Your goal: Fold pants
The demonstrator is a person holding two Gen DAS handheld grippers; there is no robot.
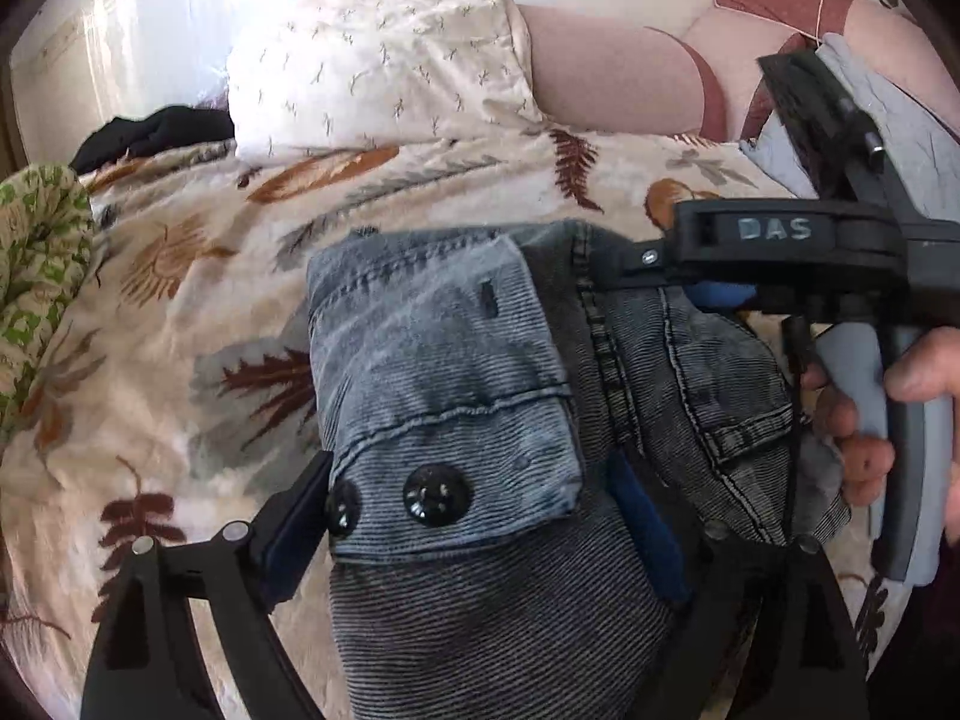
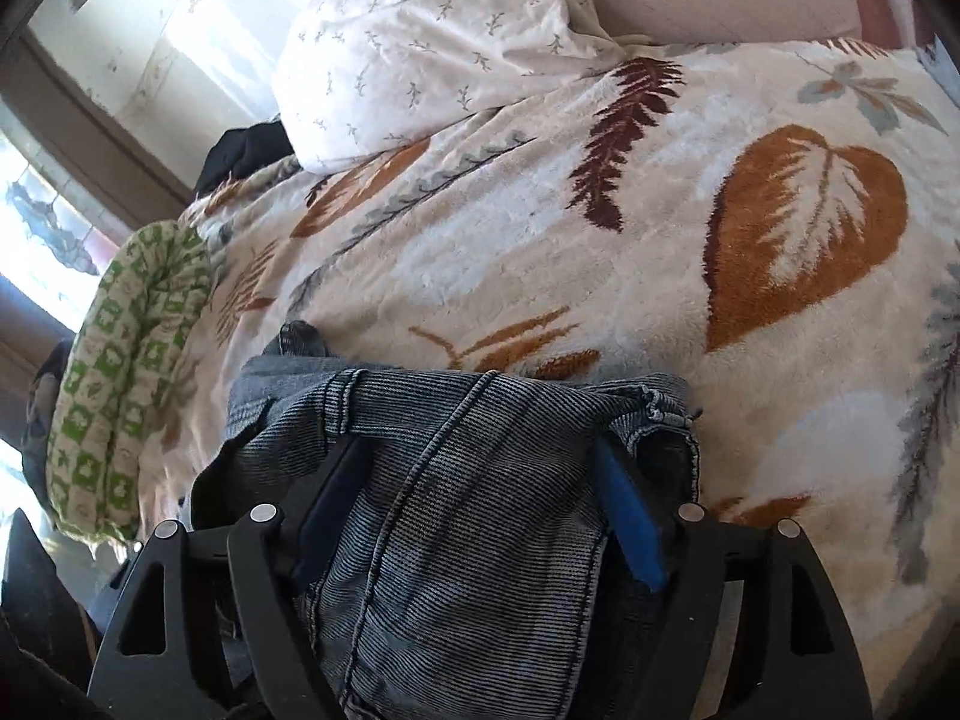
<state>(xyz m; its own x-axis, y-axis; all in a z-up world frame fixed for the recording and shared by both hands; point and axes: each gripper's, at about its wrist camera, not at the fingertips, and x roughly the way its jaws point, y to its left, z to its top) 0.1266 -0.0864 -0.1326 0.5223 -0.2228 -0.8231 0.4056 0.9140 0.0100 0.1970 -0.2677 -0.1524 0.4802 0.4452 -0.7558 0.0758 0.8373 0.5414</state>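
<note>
Folded pants [image 1: 456, 396] on bed [image 1: 198, 300], beside pillow [image 1: 372, 60]. Left tongs [image 1: 474, 516] and right tongs [image 2: 480, 516] spread wide astride denim (probably pressing layers flat), gripping nothing.

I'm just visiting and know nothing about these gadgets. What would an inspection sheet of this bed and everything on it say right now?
Surface: leaf-print blanket covering the bed.
Job's things: grey jeans bunched in layers, a flap with two black buttons on top.
Clutter: white pillow, green patterned cloth, dark garment, light blue cloth.
Grippers: left gripper and right gripper both straddle denim, fingers spread.
Cables: thin black cable under the right gripper's body.
Surroundings: bright window at left, pink padded headboard.
</note>
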